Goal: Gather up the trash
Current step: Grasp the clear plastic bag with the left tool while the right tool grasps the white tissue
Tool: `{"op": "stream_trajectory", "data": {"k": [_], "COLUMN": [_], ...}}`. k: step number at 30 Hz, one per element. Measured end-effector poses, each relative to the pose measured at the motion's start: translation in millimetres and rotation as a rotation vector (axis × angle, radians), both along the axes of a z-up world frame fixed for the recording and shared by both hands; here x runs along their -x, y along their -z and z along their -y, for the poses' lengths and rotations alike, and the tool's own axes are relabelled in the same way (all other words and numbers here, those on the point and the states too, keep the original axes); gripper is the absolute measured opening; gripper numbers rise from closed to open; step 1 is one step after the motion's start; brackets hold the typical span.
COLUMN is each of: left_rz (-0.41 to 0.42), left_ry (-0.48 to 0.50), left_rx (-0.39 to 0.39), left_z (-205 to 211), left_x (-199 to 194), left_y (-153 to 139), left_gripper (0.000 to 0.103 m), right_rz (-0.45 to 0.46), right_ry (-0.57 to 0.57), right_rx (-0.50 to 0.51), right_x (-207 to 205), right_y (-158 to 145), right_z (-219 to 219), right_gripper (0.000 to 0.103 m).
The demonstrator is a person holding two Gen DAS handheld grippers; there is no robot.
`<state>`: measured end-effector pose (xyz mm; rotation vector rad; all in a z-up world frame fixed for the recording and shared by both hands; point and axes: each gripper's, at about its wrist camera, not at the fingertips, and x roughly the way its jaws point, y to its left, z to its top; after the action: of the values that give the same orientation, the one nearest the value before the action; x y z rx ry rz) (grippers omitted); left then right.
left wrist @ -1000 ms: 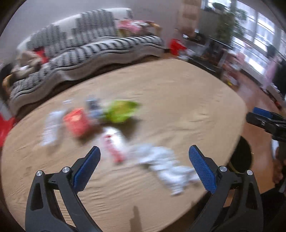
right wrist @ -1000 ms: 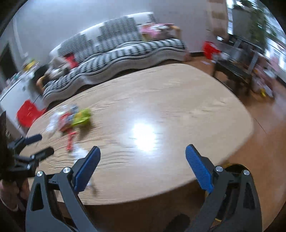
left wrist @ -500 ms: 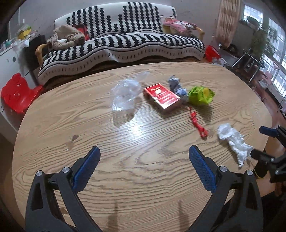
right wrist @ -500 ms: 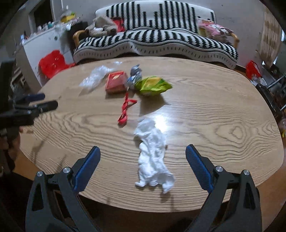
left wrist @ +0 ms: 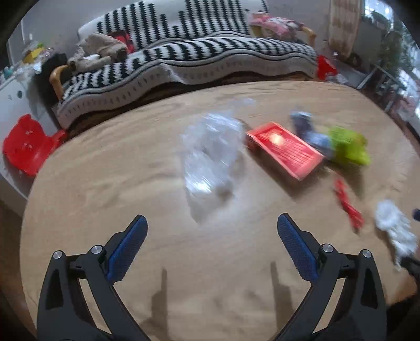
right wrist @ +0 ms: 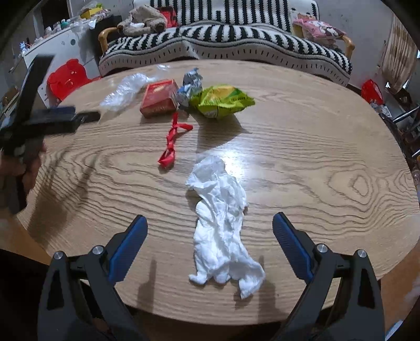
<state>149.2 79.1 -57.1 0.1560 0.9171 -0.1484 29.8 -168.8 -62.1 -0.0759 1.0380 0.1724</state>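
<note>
Trash lies on the oval wooden table (right wrist: 315, 162). A crumpled white tissue (right wrist: 221, 225) lies just ahead of my open, empty right gripper (right wrist: 207, 230). Beyond it are a red ribbon (right wrist: 172, 141), a green snack bag (right wrist: 223, 101), a red box (right wrist: 158, 98), a silver-blue wrapper (right wrist: 190, 85) and a clear plastic bag (right wrist: 123, 90). My left gripper (left wrist: 211, 236) is open and empty, above the table, with the clear plastic bag (left wrist: 210, 154) ahead of it. The red box (left wrist: 284, 149), green bag (left wrist: 347, 148), ribbon (left wrist: 347, 207) and tissue (left wrist: 396, 230) lie to its right. The left gripper also shows at the left of the right wrist view (right wrist: 65, 116).
A black-and-white striped sofa (right wrist: 225, 44) stands behind the table, with a stuffed toy (right wrist: 144, 19) and pink items (right wrist: 319, 27) on it. A red child's chair (right wrist: 67, 77) stands at the left, beside a white cabinet (right wrist: 52, 48). More furniture stands at the right.
Both grippers have moved forward over the table. The clear bag now sits closer to my left gripper, and the tissue closer to my right gripper. Nothing was grasped.
</note>
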Motion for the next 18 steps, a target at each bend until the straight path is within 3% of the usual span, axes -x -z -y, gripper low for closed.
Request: {"op": "stream_trajectory", "data": {"k": [6,11,14,15,16,17,18], "left_rz": [-0.061,-0.082,-0.061,-0.05,-0.046,-0.039,-0.025], "left_ry": [-0.059,-0.073,-0.074,-0.073,-0.078,-0.078,-0.078], "left_rx": [0.118,0.098,0.054,0.056,0.056,0.056,0.055], "left_z": [-7.9,-1.8,3.6,3.9,4.3,4.9,6.1], "left_x": [-57.9,-78.1,-81.8,-82.4,-82.6,-82.6,-80.7], "left_y": [18.1,32.6,38.3,37.8,37.5,36.0,33.1], "left_gripper": [0.096,0.096,0.096,0.095,0.094,0.083,0.063], "right_rz": [-0.03,-0.062,-0.07,-0.065,-0.061,-0.06,-0.067], "right_ry": [-0.014,-0.035,-0.05,-0.058,-0.06,-0.06,-0.061], "right_rx": [0.034,0.054,0.042,0.039,0.033,0.025,0.011], "right_x": [-15.8,-23.2,-25.2,-24.9,-24.6,-24.2,-24.0], "right_y": [14.7,26.4,28.7,27.9,26.5,25.2,24.7], "right_z": [-4.7,-8.5,-8.5,-9.1,-8.5,-7.5,-5.8], "right_gripper": [0.092,0.079,0.067,0.055,0.036,0.029,0.028]}}
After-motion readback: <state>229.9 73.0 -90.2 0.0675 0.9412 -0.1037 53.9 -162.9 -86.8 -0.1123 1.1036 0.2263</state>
